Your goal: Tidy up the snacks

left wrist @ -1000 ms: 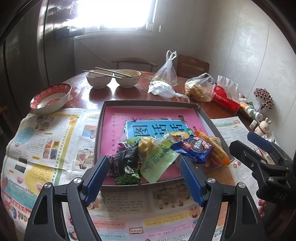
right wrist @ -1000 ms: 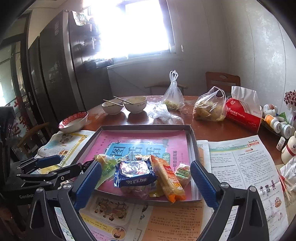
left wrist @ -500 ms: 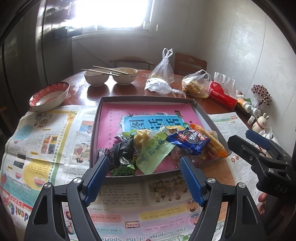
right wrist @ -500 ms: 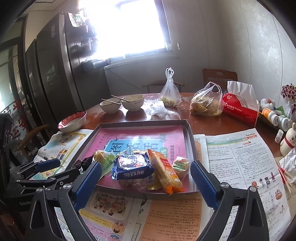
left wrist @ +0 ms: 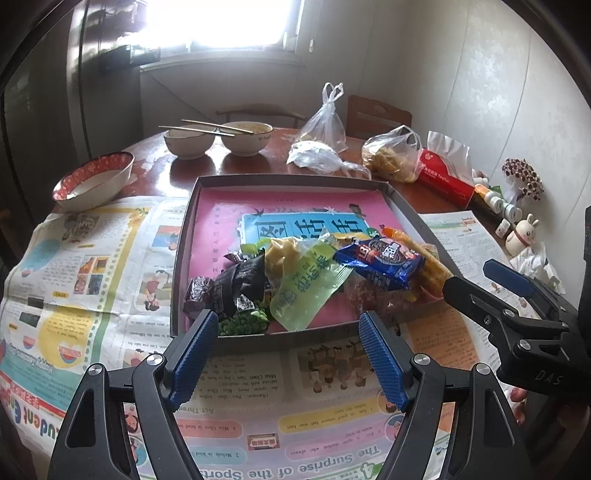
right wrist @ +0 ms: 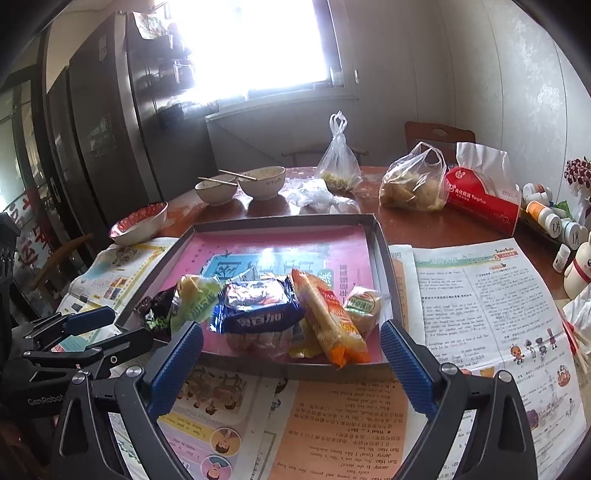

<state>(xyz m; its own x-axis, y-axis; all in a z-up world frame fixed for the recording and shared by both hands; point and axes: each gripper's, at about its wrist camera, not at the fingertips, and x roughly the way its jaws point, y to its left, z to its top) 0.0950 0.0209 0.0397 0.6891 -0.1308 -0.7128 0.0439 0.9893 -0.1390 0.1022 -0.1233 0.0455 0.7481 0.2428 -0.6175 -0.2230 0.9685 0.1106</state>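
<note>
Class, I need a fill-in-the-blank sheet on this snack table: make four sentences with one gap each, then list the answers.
1. The snack packets are piled inside a shallow grey ____ with a pink lining.
2. The blue biscuit packet lies ____ the pile.
3. Chopsticks rest across two ____.
4. Both the left gripper and the right gripper have their jaws ____.

Answers: tray; on top of; bowls; open

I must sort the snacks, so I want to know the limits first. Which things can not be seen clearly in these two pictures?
- Clear packet, right wrist view: contents hidden under the blue packet.
- Green peas pack, left wrist view: partly hidden by the tray wall and the left hand-held gripper.
- Small bottles, right wrist view: labels too small.
- Window, left wrist view: washed out by glare.
</note>
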